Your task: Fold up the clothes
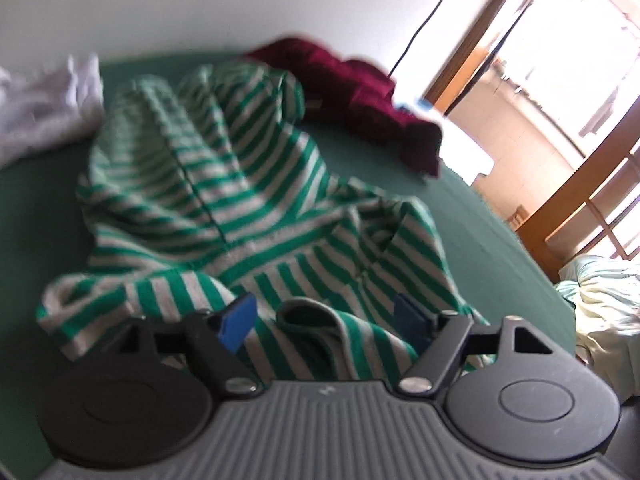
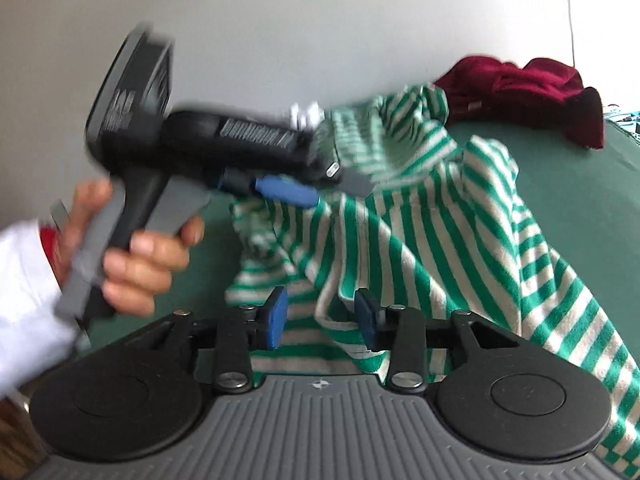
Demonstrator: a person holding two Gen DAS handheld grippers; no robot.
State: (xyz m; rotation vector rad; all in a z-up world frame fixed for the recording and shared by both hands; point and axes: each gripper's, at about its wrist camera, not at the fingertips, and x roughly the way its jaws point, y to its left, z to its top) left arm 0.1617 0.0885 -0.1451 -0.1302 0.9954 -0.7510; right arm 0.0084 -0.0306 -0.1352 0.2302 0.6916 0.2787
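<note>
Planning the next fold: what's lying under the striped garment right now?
The green-and-white striped garment lies on a green bed cover, which shows around it. The maroon garment and white cloth lie beside it. Anything beneath its bunched folds is hidden.

soft striped knit garment (image 1: 224, 184), matt green sheet (image 1: 460, 220), wooden door frame (image 1: 568, 208)

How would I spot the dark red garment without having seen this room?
Start at the green bed cover and look to its far edge by the white wall. The dark red garment lies crumpled there, beyond the striped top; it alone is plain deep red.
</note>
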